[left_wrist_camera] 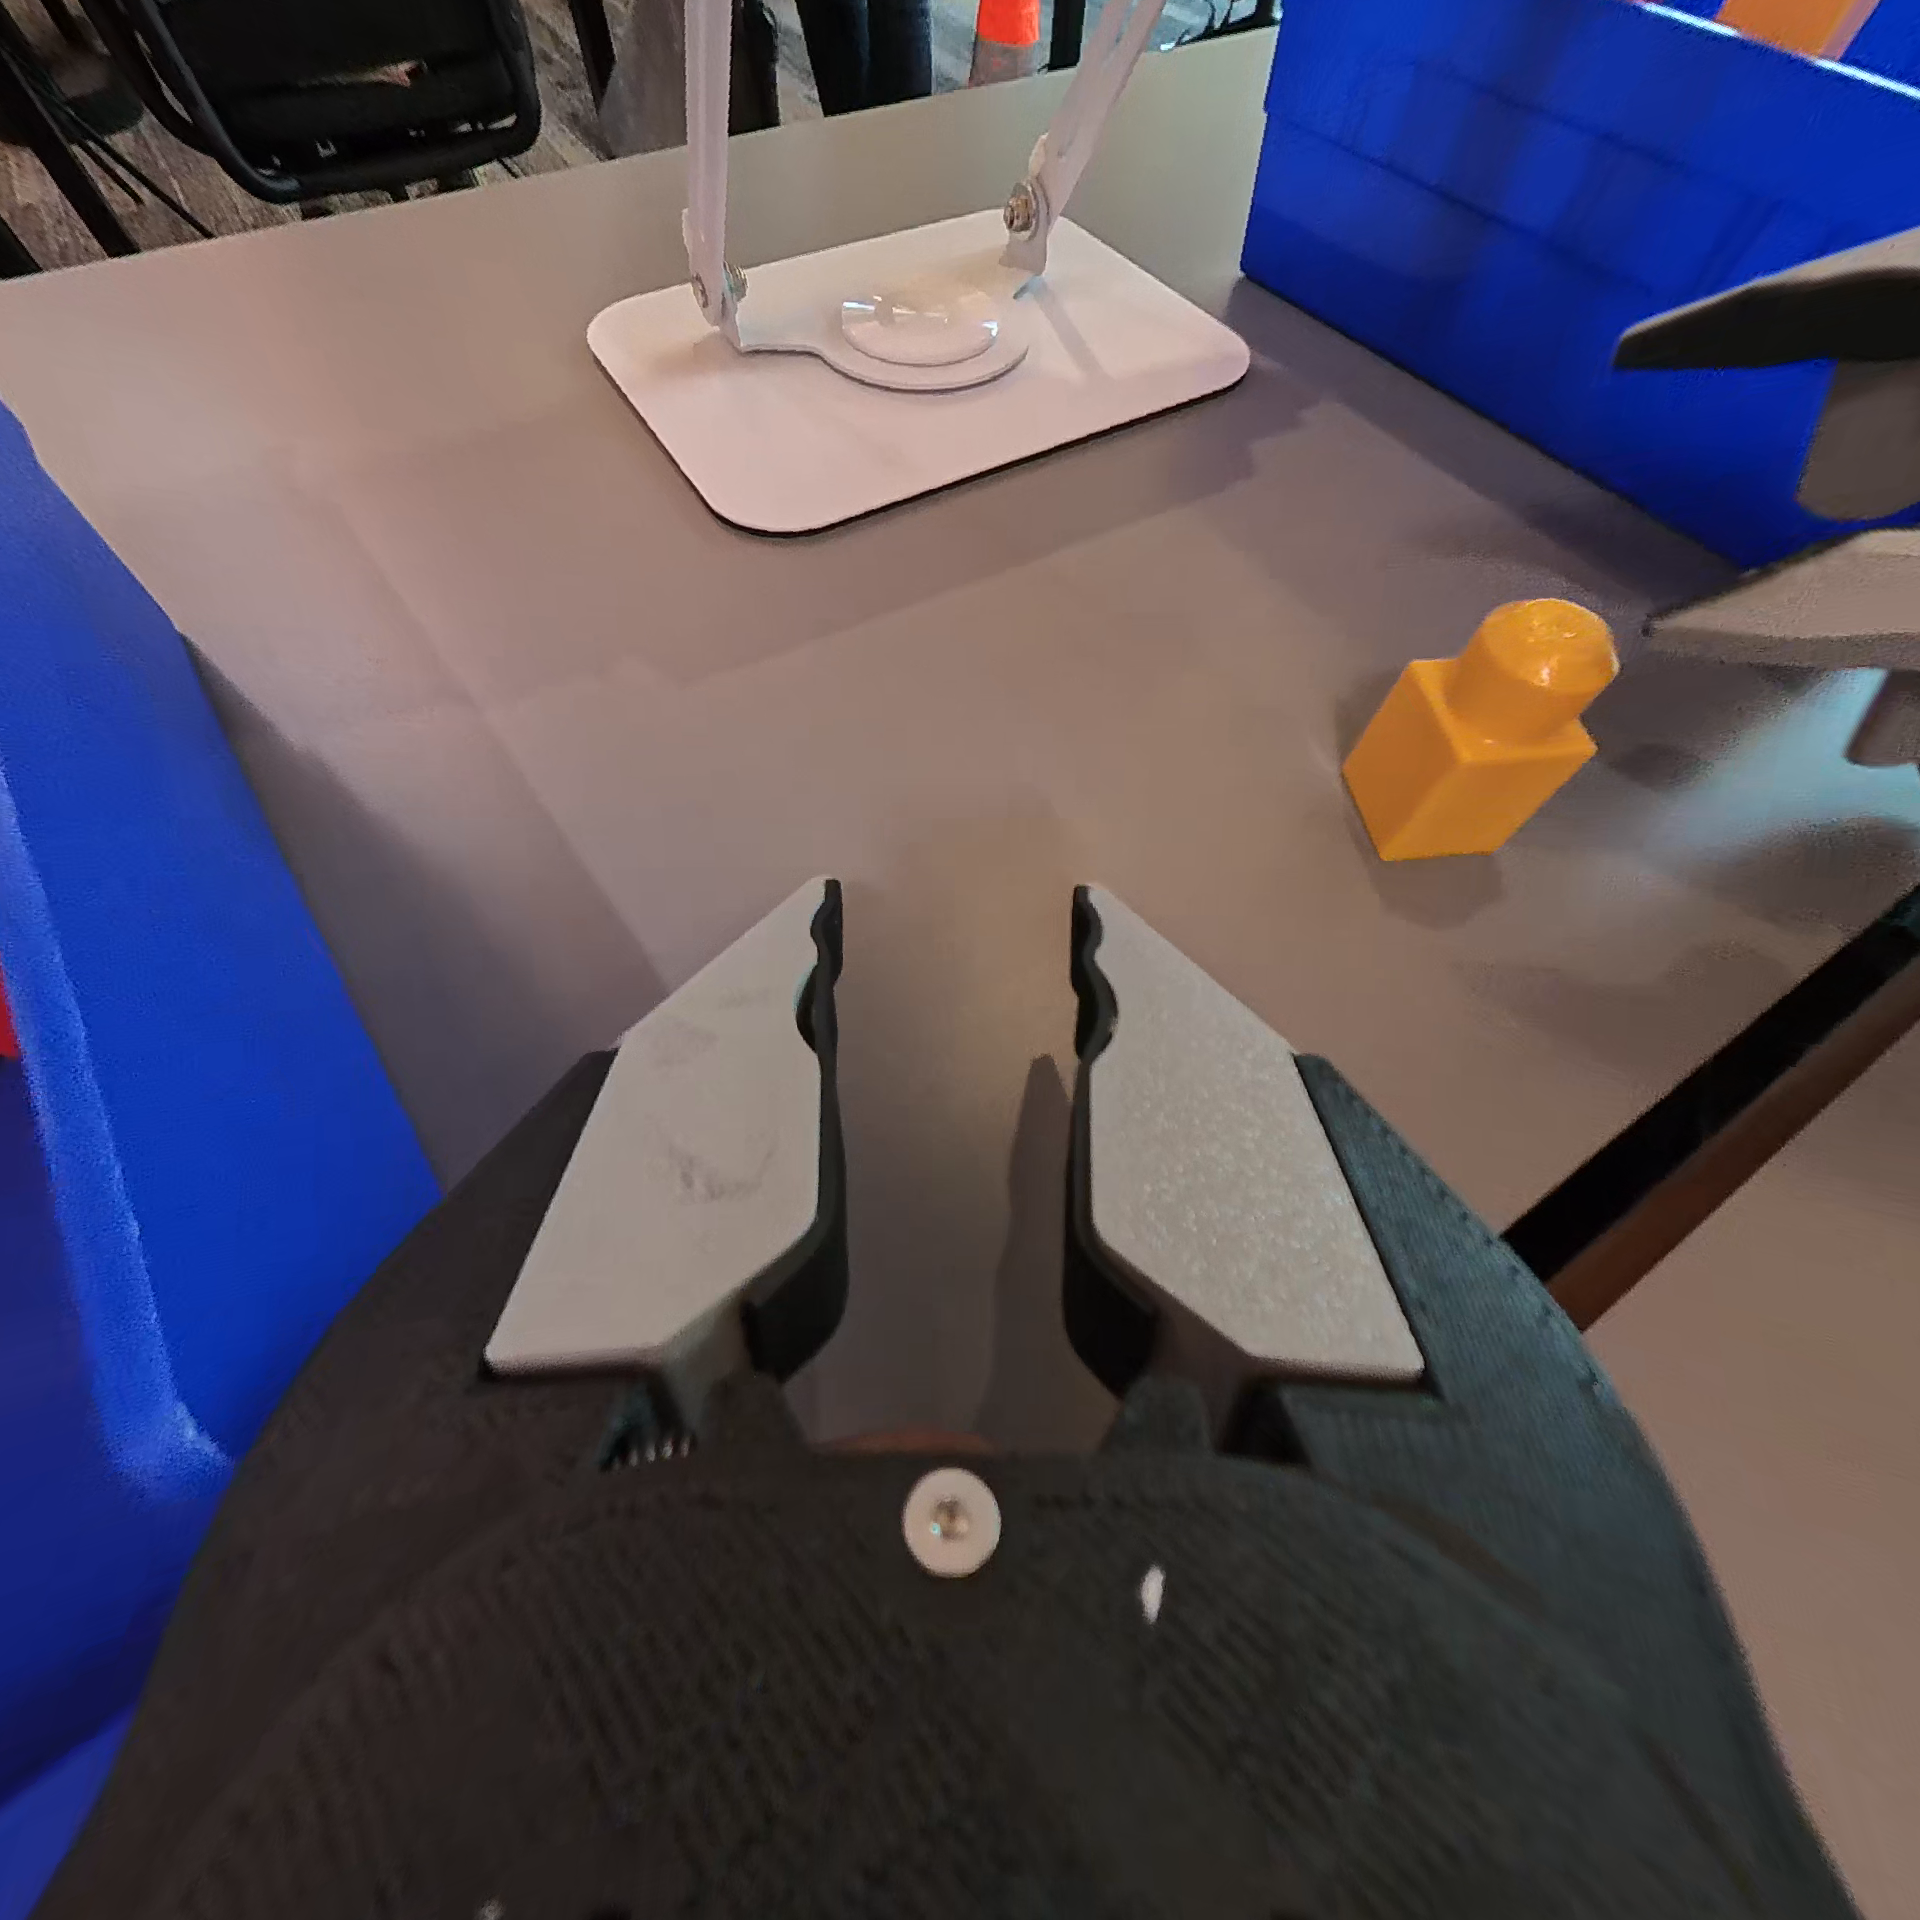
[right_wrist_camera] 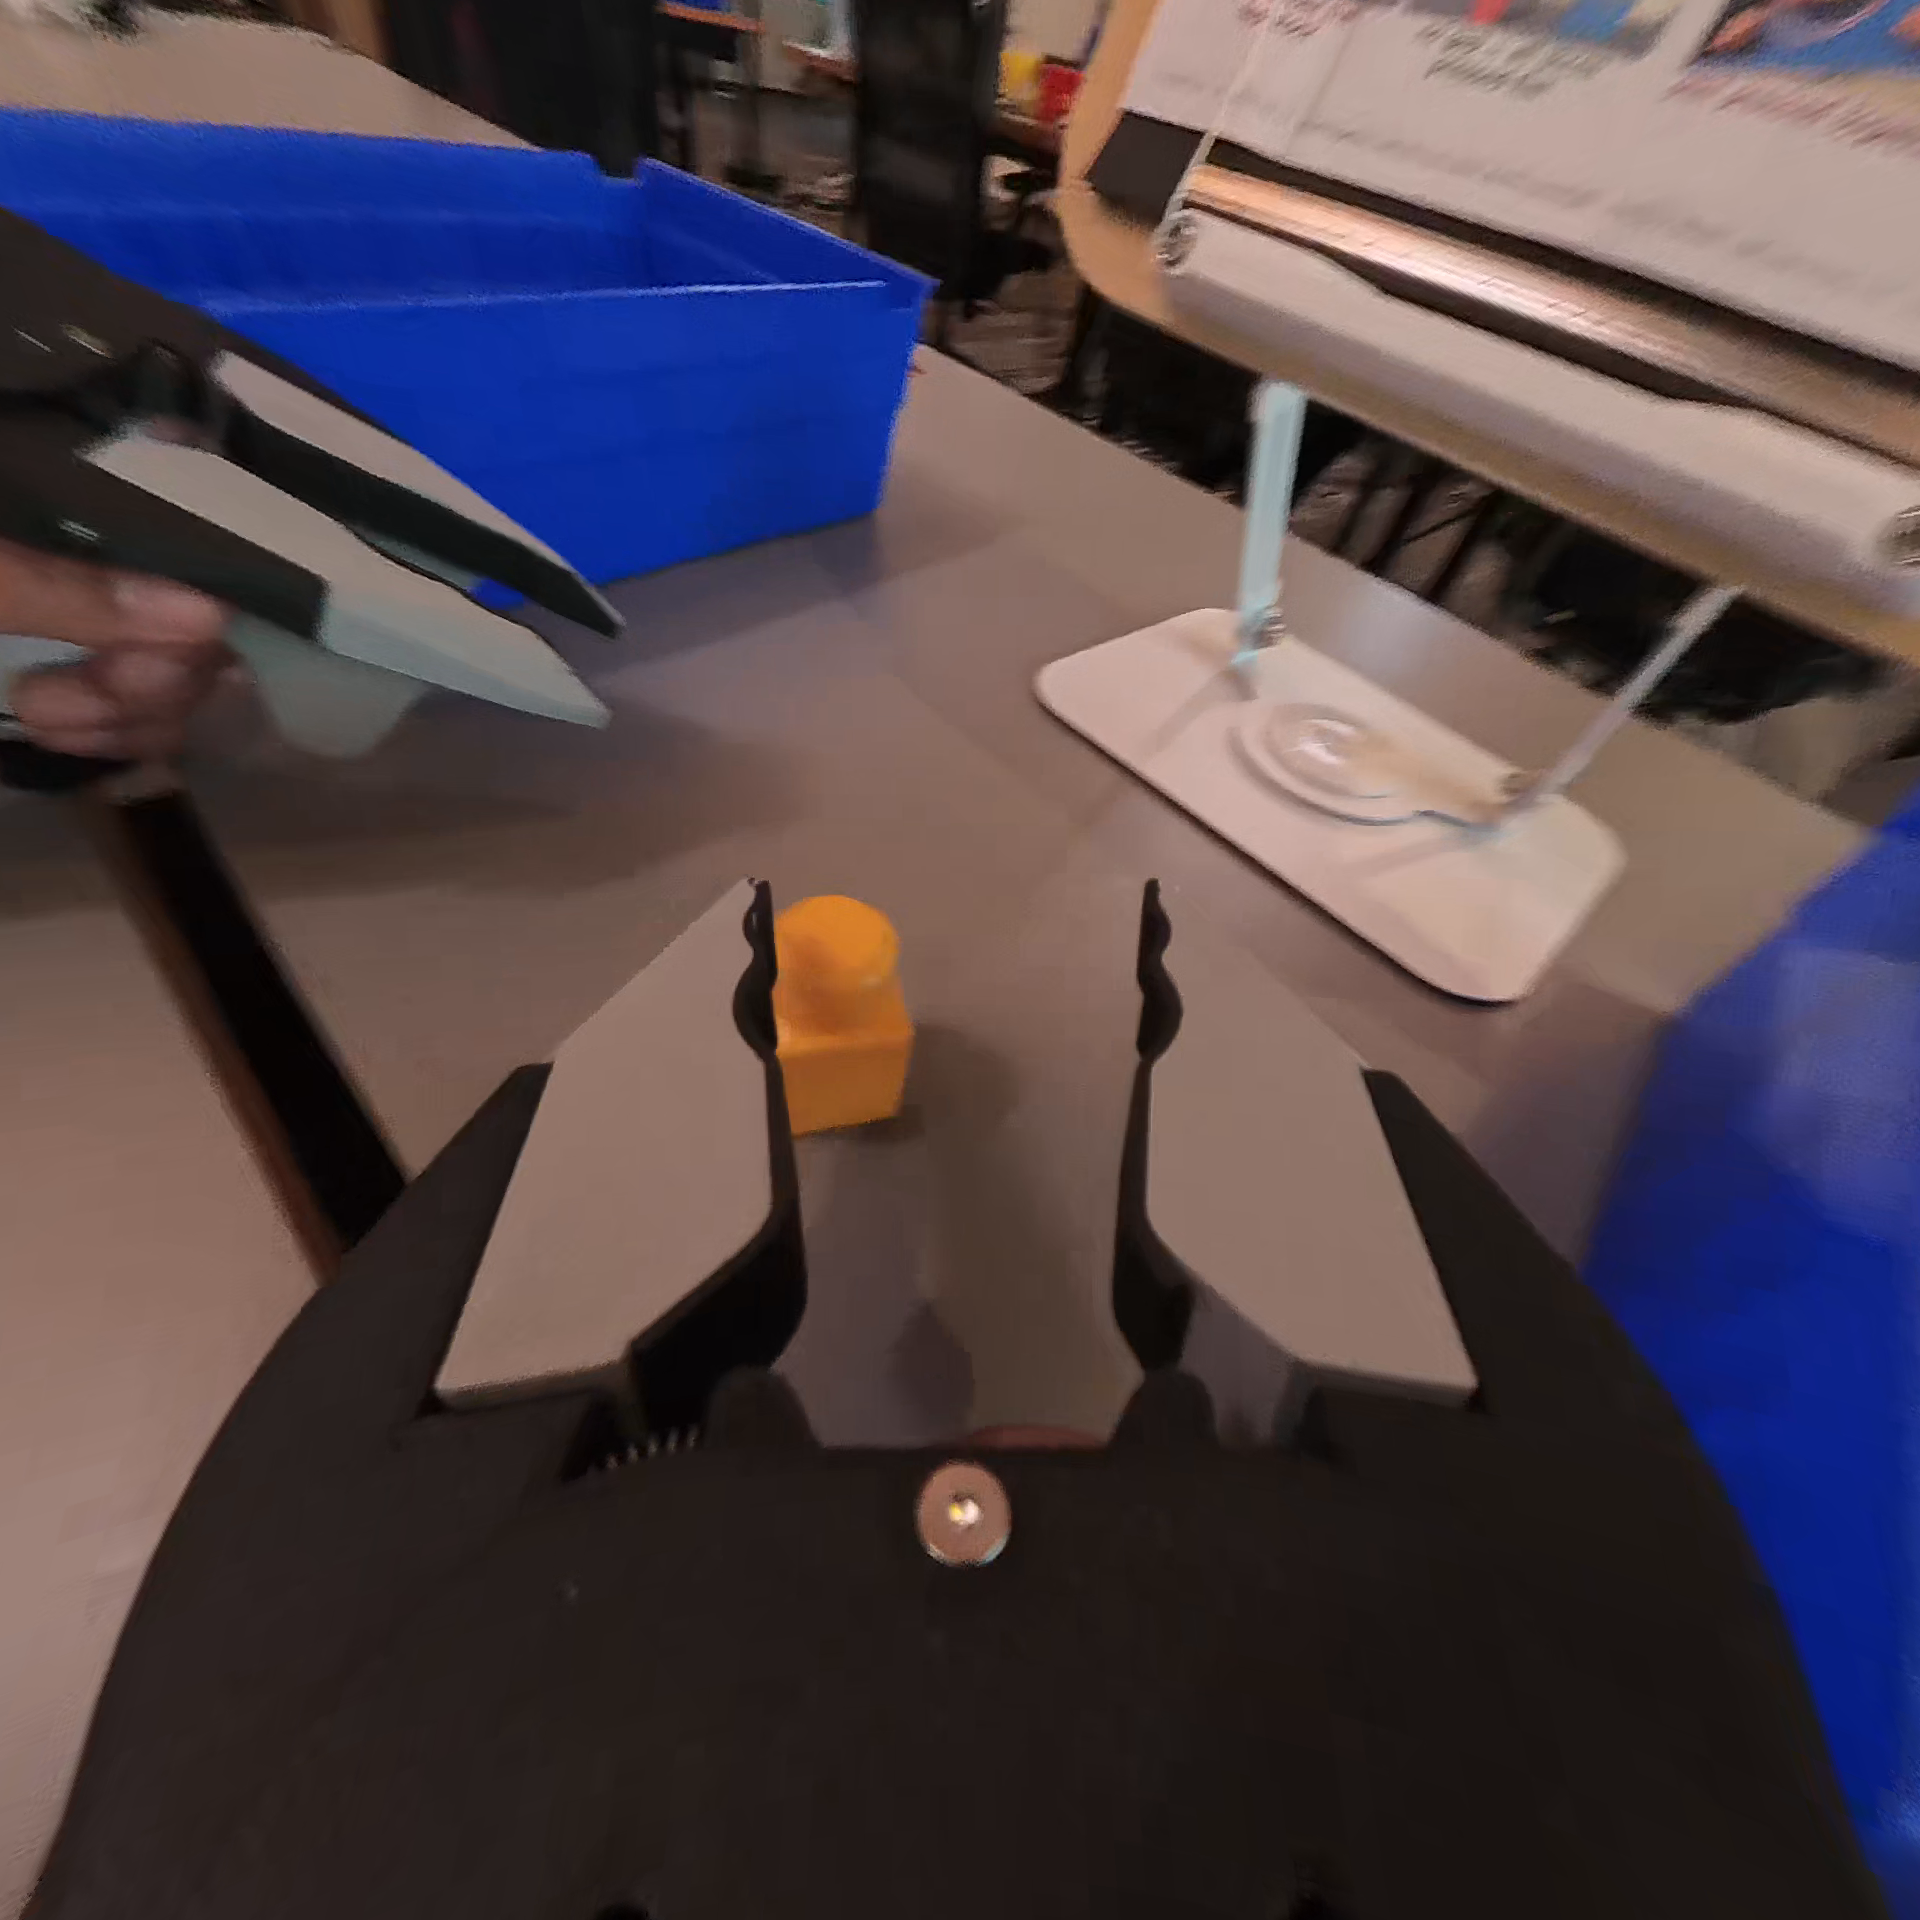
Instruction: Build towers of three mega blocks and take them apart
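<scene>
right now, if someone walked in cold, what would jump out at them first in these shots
The lone orange plastic single-stud block stands upright on the grey table, just ahead of the open right tongs and close by their left fingertip. Big bright blue plastic bins flank the workspace. A white flat-based lamp stand sits at the far side, while the left tongs hang open over bare table.
</scene>
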Motion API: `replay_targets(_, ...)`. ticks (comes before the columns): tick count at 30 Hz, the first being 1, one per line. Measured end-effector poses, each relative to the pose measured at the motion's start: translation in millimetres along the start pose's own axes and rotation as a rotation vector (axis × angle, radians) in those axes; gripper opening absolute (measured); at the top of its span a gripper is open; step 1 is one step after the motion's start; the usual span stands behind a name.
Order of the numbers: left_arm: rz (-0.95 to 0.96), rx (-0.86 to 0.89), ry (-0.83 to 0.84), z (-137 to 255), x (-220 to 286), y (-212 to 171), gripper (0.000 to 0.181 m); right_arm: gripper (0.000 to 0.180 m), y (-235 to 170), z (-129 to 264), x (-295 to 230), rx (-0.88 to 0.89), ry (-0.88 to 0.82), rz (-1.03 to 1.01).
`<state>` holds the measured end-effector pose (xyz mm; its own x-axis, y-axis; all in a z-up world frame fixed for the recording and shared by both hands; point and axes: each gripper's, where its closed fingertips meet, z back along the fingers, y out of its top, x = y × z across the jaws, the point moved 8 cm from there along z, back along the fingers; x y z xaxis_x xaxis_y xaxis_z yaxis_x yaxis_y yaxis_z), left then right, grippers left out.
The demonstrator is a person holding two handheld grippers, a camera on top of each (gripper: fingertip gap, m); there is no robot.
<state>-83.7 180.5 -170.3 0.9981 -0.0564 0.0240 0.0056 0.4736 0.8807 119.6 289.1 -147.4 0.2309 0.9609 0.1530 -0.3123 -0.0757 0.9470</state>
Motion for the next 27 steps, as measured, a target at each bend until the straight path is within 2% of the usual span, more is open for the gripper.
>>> replay_targets(2, -0.011, 0.016, 0.006, 1.8, 1.1, 0.6, 0.042, 0.069, -1.8, 4.7, 5.4, -0.003, -0.11, 0.061)
replay_targets(4, -0.028, 0.034, 0.01, 3.4, 2.5, 1.4, 0.042, 0.07, -0.7, 9.3, 8.3, 0.03, -0.148, 0.04)
replay_targets(12, -0.122, 0.106, 0.032, 7.9, 11.5, 5.1, 0.041, 0.071, 7.1, 21.0, 16.4, 0.109, -0.142, -0.084)
replay_targets(27, -0.114, 0.138, 0.098, 15.8, 7.7, 5.1, 0.04, 0.069, 22.0, 23.0, 12.5, 0.192, -0.136, -0.083)
